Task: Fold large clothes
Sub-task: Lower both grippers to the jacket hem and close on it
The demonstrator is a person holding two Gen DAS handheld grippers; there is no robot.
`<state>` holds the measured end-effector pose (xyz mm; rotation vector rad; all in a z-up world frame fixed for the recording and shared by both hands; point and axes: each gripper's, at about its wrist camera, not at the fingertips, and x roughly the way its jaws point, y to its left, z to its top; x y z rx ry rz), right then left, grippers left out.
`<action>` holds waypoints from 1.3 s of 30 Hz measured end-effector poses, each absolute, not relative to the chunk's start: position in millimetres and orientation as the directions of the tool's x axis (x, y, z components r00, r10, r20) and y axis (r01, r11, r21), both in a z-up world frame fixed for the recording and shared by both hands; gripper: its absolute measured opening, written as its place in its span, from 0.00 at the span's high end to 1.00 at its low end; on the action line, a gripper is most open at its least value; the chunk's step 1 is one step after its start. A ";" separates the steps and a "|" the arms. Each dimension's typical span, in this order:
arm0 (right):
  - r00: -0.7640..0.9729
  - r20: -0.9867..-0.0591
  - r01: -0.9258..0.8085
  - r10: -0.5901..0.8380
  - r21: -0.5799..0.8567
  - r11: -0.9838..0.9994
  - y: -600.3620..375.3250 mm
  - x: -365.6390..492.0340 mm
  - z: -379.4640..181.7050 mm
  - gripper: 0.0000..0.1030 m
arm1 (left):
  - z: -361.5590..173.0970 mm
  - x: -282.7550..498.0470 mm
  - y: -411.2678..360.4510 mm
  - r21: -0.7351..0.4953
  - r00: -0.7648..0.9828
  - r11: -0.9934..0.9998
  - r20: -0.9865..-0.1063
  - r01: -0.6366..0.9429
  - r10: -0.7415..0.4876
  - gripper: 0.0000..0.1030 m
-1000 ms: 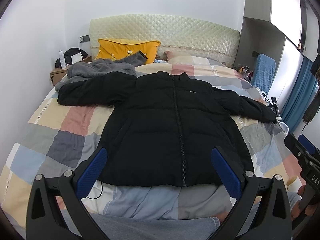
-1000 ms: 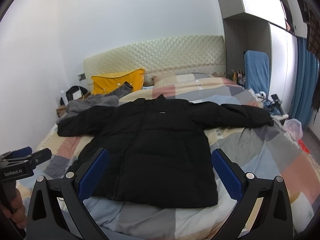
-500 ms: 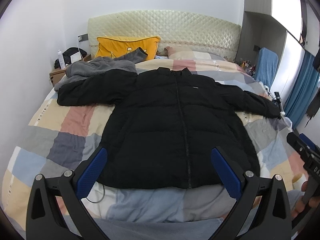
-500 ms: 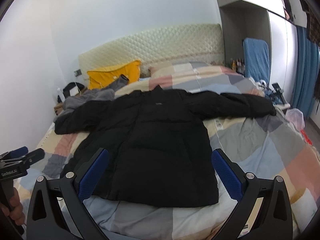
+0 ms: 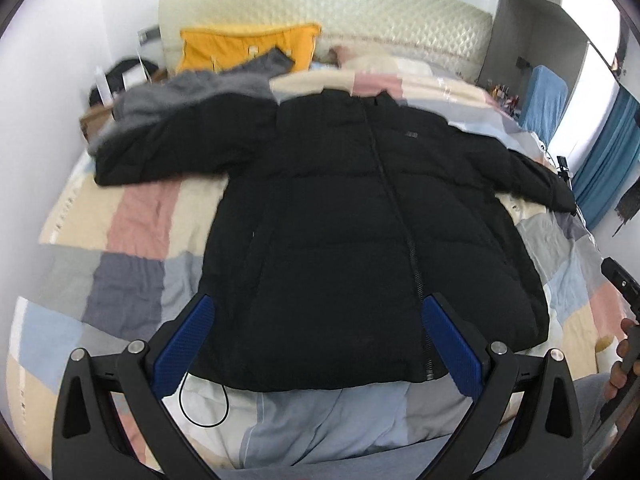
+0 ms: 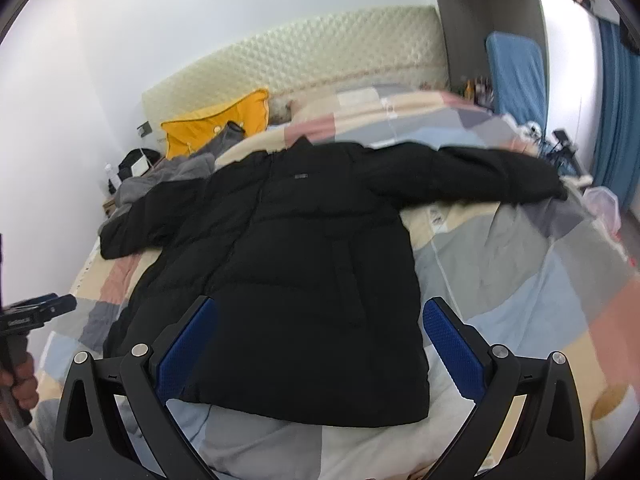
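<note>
A black puffer jacket (image 5: 344,216) lies flat, front up, zipped, on the patchwork bed cover (image 5: 132,216), both sleeves spread out sideways. It also shows in the right wrist view (image 6: 304,264). My left gripper (image 5: 318,344) is open and empty, hovering above the jacket's hem near the bed's foot. My right gripper (image 6: 320,346) is open and empty, above the hem's right part. Each gripper shows at the edge of the other's view: the right one (image 5: 620,292), the left one (image 6: 36,312).
A grey garment (image 5: 192,92) and a yellow pillow (image 5: 244,46) lie at the bed's head by the quilted headboard (image 5: 360,8). A nightstand (image 5: 94,120) stands at left. A blue-covered chair (image 6: 516,72), tripod and blue curtain (image 6: 612,112) stand at right. A black cord loop (image 5: 204,404) lies by the hem.
Both grippers have moved forward and lower toward the jacket, which now looms larger. Both stay open. The jacket has not moved.
</note>
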<state>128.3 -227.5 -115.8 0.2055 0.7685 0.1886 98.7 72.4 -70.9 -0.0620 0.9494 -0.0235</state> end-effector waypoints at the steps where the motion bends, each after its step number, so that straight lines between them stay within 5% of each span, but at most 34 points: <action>1: 0.686 -0.681 -0.102 0.256 0.259 0.961 -229.6 132.9 -121.0 0.00 | -74.6 102.6 76.1 -0.072 0.572 0.997 -0.818 -0.007 -0.055 0.00; 5: 0.603 -0.712 -0.146 0.360 0.345 0.927 -240.6 147.5 -142.1 0.00 | -99.7 118.5 101.7 -0.075 0.504 0.996 -0.863 -0.045 -0.042 0.00; 13: 0.510 -0.792 -0.054 0.335 0.359 0.932 -273.8 177.9 -185.7 0.01 | -160.3 140.7 152.6 -0.172 0.318 0.975 -0.940 -0.137 -0.121 0.00; 27: 0.334 -0.794 0.099 0.509 0.566 0.818 -305.8 205.2 -264.3 0.10 | -223.9 156.4 185.9 -0.338 0.245 0.914 -0.927 -0.224 -0.283 0.01; 39: 0.327 -0.744 0.078 0.583 0.636 0.768 -292.4 215.9 -275.3 0.10 | -240.2 166.1 191.3 -0.253 0.254 0.947 -0.946 -0.200 -0.200 0.01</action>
